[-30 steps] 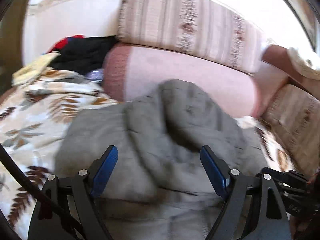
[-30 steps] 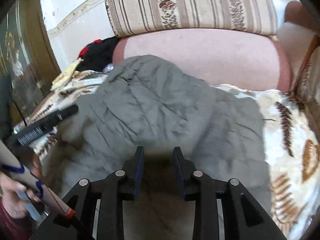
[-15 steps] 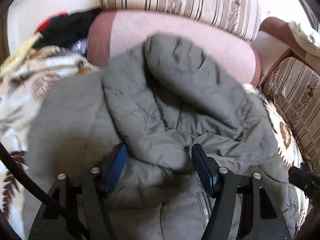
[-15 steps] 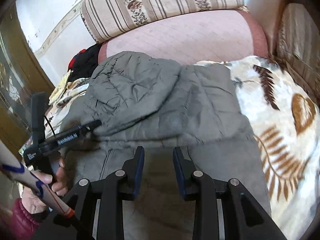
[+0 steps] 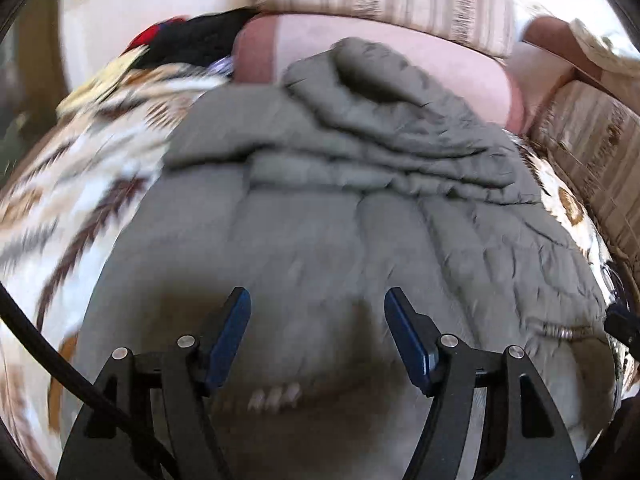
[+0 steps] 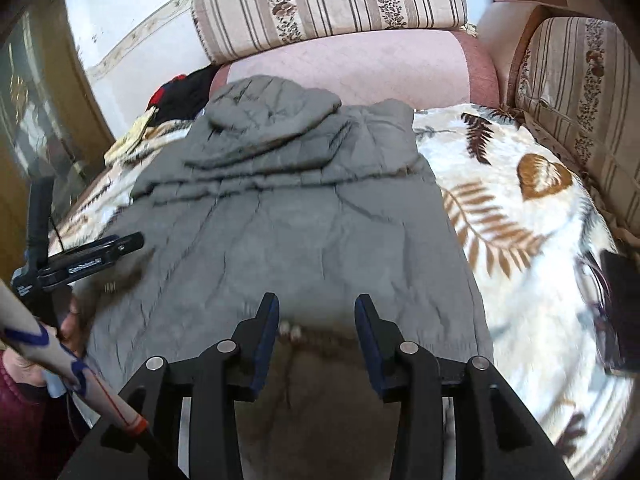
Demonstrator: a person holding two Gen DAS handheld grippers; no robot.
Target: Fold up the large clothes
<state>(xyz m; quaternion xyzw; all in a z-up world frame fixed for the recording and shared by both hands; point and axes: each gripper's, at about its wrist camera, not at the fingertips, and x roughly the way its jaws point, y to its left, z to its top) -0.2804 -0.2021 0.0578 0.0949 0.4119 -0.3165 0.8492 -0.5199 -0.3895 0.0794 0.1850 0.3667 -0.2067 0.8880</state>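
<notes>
Two grippers hover low over a grey quilted jacket [image 6: 304, 232], both with jaws spread and nothing between them: the left gripper [image 5: 317, 336] wide, the right gripper [image 6: 316, 332] somewhat narrower. Their fingers are black plastic with blue pads and silver pivot pins. The jacket is puffy, stitched in soft panels, and lies spread across the middle of a plush blanket [image 6: 516, 216], cream with brown and rust fern leaves, which covers the sofa seat. Its near hem is in shadow under the grippers, where a few pale blurred marks cannot be identified. Toward the far edge of the seat the jacket's hood [image 6: 272, 100] is folded down in rumpled layers onto the body; the sleeves are not visible. The left view is motion-blurred, so the blanket pattern smears. At the blanket's right edge a dark flat object [image 6: 618, 304] is cut off by the frame. Beyond the hood runs a pink quilted bolster [image 6: 360, 68], then striped floral cushions [image 6: 332, 0] against the wall. A black and red clothes heap [image 5: 192, 40] sits at the far left corner.
</notes>
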